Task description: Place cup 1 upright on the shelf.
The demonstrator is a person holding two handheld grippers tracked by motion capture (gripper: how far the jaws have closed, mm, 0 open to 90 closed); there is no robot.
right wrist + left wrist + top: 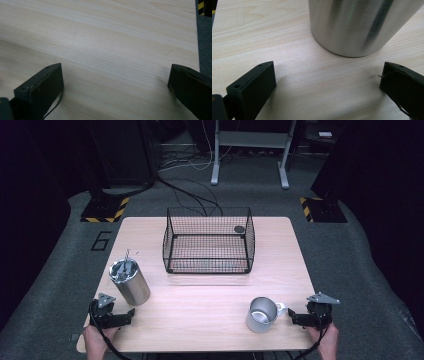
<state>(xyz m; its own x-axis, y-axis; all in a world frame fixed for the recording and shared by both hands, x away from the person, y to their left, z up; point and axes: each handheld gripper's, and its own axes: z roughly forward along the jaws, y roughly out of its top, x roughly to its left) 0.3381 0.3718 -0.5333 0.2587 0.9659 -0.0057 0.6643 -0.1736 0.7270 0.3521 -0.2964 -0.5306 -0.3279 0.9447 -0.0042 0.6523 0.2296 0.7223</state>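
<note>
Your left gripper (131,314) rests at the near left of the desk (200,295), fingers (252,87) spread wide and holding nothing, with the steel canister (131,281) standing upright just ahead of them. In the left gripper view the canister's base sits above and between the two fingers, slightly toward the right one. Your right gripper (291,316) lies at the near right, fingers (40,86) likewise apart and empty over bare wood, just beside the handle of the metal mug (262,315). The likely step is to close on the canister. Advance the left gripper straight forward until the wall sits fully between the fingers, shift slightly so it is centred, and grip low on the body, because the polished surface may slip and a high grip may tilt it. The wire basket (209,240) stands behind, at mid-desk, well apart.
</note>
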